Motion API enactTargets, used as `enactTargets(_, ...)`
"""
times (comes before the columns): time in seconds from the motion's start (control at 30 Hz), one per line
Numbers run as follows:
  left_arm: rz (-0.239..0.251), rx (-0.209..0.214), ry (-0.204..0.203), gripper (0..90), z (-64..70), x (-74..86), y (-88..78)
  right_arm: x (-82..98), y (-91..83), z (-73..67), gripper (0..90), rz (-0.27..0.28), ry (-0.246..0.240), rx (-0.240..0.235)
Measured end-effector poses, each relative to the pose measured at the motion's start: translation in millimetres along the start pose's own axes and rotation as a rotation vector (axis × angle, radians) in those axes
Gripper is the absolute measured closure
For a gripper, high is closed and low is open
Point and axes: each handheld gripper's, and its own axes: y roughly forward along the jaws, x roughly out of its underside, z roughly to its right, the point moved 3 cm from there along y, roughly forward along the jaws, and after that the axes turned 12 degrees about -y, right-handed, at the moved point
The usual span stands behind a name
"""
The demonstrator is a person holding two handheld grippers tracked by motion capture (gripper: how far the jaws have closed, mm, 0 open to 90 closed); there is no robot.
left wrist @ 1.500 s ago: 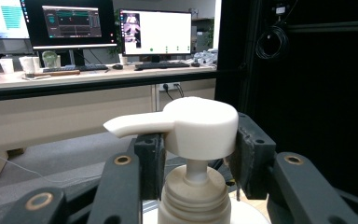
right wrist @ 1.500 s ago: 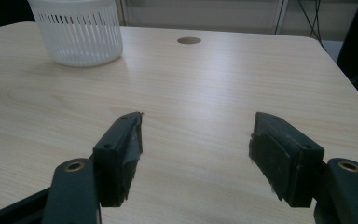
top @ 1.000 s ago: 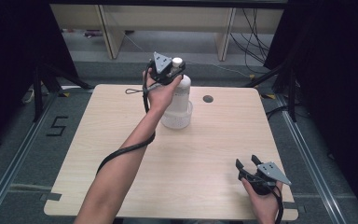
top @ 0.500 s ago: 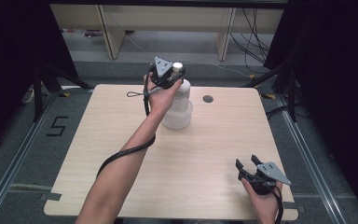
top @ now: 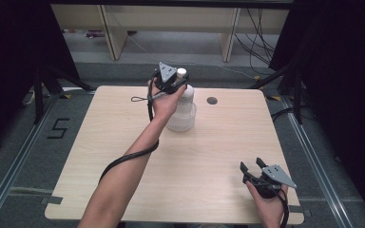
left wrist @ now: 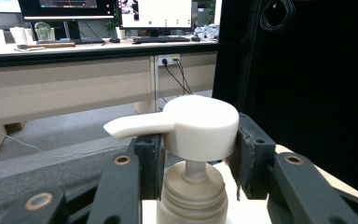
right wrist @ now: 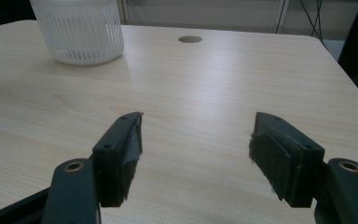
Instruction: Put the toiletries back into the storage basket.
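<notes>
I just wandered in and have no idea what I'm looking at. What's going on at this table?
A person is working at a wooden table with a hand-held gripper in each hand. The left gripper has its jaws closed around the white pump head of a pump bottle, which stands in a small white ribbed basket near the far edge. The right gripper rests near the person's edge of the table, jaws open, holding nothing.
</notes>
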Motion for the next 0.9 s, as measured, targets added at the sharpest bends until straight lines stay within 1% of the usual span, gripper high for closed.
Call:
enactTargets(0.07, 0.001, 0.001, -0.003, 58.9, 0.0, 0.6, 0.2, -0.3, -0.6, -0.6, 34.3, -0.004, 0.009, -0.004)
enactTargets(0.33, 0.002, -0.005, 0.005, 58.8, -0.3, 2.2, -0.3, -0.3, -0.5, -0.6, 34.2, -0.004, 0.007, -0.004)
enactTargets(0.37, 0.002, -0.005, 0.006, 58.8, -0.5, 2.5, -0.3, -0.2, 0.0, -0.4, 34.2, 0.005, 0.003, -0.011)
enactTargets(0.43, 0.001, -0.008, 0.005, 58.8, -1.8, 3.3, -0.2, -0.2, 0.1, -0.5, 34.2, 0.005, 0.002, -0.011)
enactTargets(0.5, 0.001, -0.007, 0.001, 58.8, -2.4, 4.4, -0.2, -0.3, 1.1, -0.7, 34.0, 0.024, 0.006, 0.002)
enactTargets(0.67, -0.001, -0.003, 0.005, 58.8, -2.1, 7.4, 0.5, -0.4, 0.4, -1.0, 34.0, 0.011, 0.002, -0.006)
enactTargets(0.7, -0.002, -0.002, 0.003, 58.8, -1.9, 8.1, 0.8, -0.2, 0.2, -0.8, 34.0, 0.005, -0.003, -0.002)
enactTargets(0.73, -0.003, -0.001, 0.001, 58.8, -1.8, 8.8, 1.2, -0.2, 0.2, -0.8, 34.0, 0.005, -0.003, -0.002)
enactTargets(0.77, -0.005, 0.0, 0.002, 58.7, -1.9, 9.6, 1.5, -0.5, 1.0, -1.1, 34.0, 0.021, 0.007, 0.001)
enactTargets(0.9, -0.003, 0.003, 0.002, 58.7, -2.1, 12.4, 2.2, -0.3, 0.3, -0.6, 33.9, 0.011, 0.003, -0.005)
